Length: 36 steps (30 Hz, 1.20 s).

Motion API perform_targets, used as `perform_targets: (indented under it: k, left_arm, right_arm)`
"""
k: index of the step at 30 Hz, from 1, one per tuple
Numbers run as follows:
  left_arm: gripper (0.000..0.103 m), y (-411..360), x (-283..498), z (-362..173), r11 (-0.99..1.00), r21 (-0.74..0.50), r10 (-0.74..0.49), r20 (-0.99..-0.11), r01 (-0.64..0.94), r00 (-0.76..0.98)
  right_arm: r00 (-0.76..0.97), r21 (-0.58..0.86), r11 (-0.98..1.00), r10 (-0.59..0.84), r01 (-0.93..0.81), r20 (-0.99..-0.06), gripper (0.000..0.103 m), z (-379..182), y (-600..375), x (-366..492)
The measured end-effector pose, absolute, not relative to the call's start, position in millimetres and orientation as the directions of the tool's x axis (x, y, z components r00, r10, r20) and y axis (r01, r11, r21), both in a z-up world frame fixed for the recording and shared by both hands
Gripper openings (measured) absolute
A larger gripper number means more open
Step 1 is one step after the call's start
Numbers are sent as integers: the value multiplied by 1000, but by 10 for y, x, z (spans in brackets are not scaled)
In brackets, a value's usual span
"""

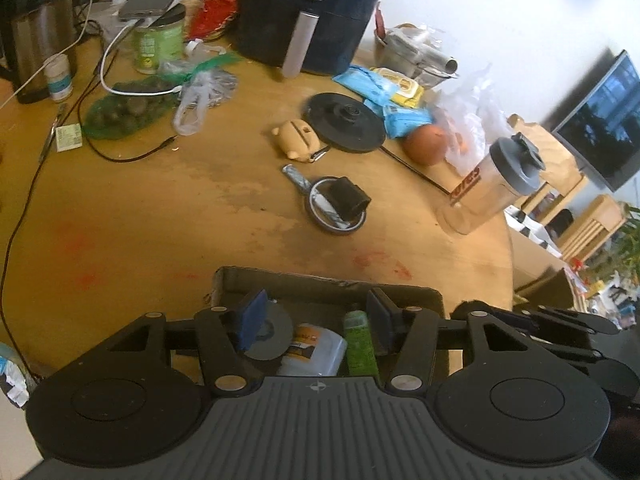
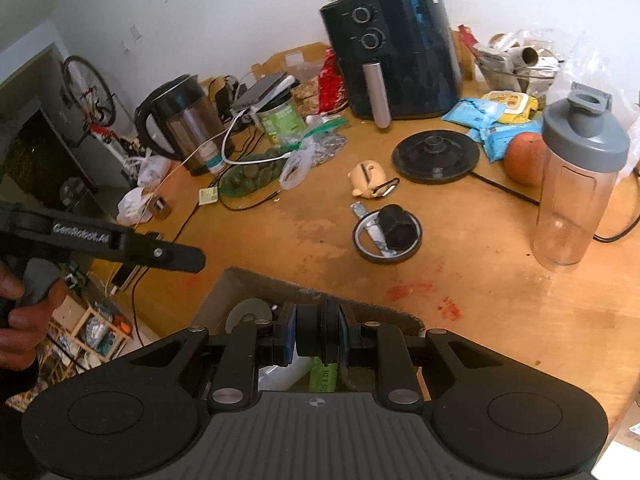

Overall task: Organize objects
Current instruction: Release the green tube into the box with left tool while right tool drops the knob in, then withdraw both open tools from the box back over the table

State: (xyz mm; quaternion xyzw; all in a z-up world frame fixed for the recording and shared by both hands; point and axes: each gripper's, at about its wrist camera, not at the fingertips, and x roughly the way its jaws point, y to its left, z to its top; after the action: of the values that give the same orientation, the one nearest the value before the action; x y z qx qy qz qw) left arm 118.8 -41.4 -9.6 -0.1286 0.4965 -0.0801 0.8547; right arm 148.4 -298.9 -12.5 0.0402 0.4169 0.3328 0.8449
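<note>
A box point(image 1: 328, 286) sits at the table's point(image 1: 140, 208) near edge, a tube point(image 1: 360, 344) and a jar point(image 1: 316, 350) inside; the fryer point(image 1: 316, 12) stands at the far edge.

My view: air fryer point(image 2: 390, 48) at wall, kettle point(image 2: 180, 120) left of it, kettle base point(image 2: 436, 156) on table point(image 2: 500, 320), television point(image 1: 600, 120) at far right, bicycle point(image 2: 86, 84) beyond table edge.

Worn, stained wooden table point(image 2: 500, 320). Cardboard box point(image 2: 240, 288) at lower centre. Mid-frame: tape roll point(image 2: 387, 256), black kettle base point(image 2: 436, 156), tan pig figure point(image 2: 366, 178). Right: clear shaker bottle point(image 2: 576, 184). Top: air fryer point(image 2: 394, 48); kettle point(image 2: 180, 120) upper left.
</note>
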Motion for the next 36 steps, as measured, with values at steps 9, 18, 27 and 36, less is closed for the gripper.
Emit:
perform_targets:
  k: [9, 18, 27, 36]
  left_arm:
    - [54, -404, 1178, -129, 952, -306, -274, -834, 13, 479]
    - [54, -429, 1289, -70, 957, -284, -276, -819, 62, 502]
    - [54, -446, 1492, -54, 945, -313, -314, -801, 89, 509]
    - [54, -419, 1702, -25, 945, -309, -321, -801, 110, 506]
  right_arm:
    - [431, 280, 821, 514, -498, -741, 81, -172, -2887, 1455]
    - [457, 256, 835, 494, -487, -740, 96, -109, -2847, 1572]
    - [475, 233, 846, 474, -480, -741, 97, -50, -2794, 1768]
    - [489, 249, 853, 476, -459, -731, 98, -40, -2733, 1966]
